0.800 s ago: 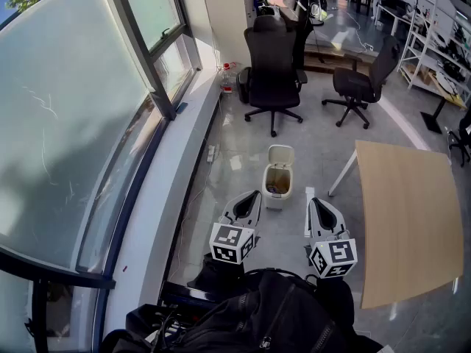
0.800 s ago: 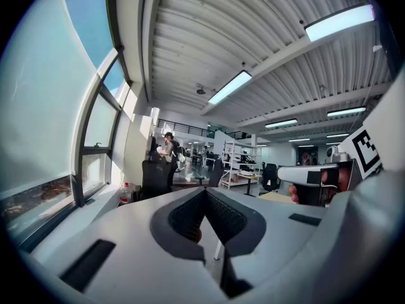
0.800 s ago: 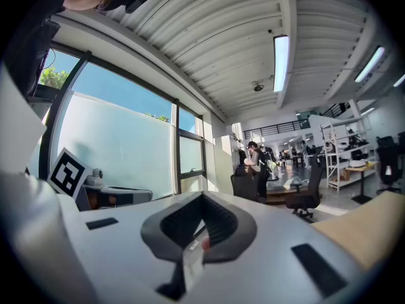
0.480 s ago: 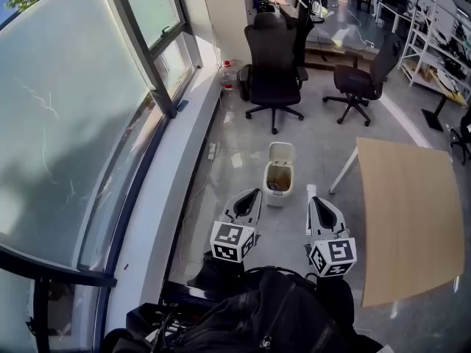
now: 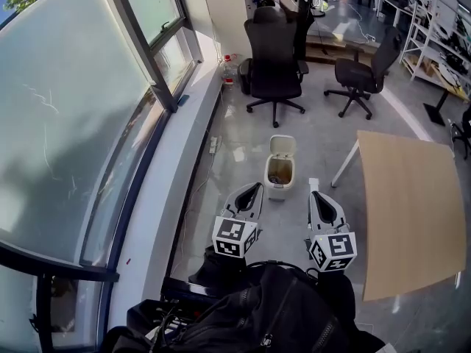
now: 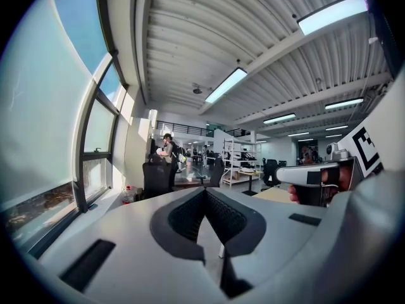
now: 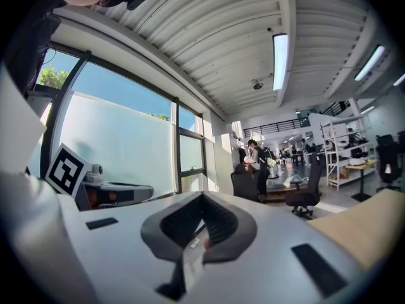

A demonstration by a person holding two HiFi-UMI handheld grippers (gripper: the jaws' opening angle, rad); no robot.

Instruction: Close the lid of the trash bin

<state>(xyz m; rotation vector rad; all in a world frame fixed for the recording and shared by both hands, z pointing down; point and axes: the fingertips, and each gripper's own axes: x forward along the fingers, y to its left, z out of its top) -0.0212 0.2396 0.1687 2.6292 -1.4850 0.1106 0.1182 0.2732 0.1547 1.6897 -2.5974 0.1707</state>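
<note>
A small white trash bin [image 5: 280, 172] stands on the grey floor in the head view. Its lid [image 5: 282, 145] is tipped up at the far side, and the brownish inside shows. My left gripper [image 5: 255, 188] is held above the floor just left of the bin's near end, shut with nothing in it. To the right of the bin my right gripper [image 5: 313, 185] is also shut on nothing. Neither touches the bin. In the left gripper view the left gripper [image 6: 204, 192] points out into the room. The right gripper [image 7: 202, 196] does the same in its own view. The bin shows in neither.
A light wooden table [image 5: 412, 212] stands to the right of the bin. Two black office chairs [image 5: 274, 54] [image 5: 360, 68] are farther back. A white window sill [image 5: 169, 197] runs along the left, with a power strip [image 5: 213, 147] on the floor beside it. A black backpack [image 5: 257, 318] fills the bottom.
The whole head view has slid slightly upward in the frame. Both grippers and the bin keep the same places relative to one another, and the lid stays up.
</note>
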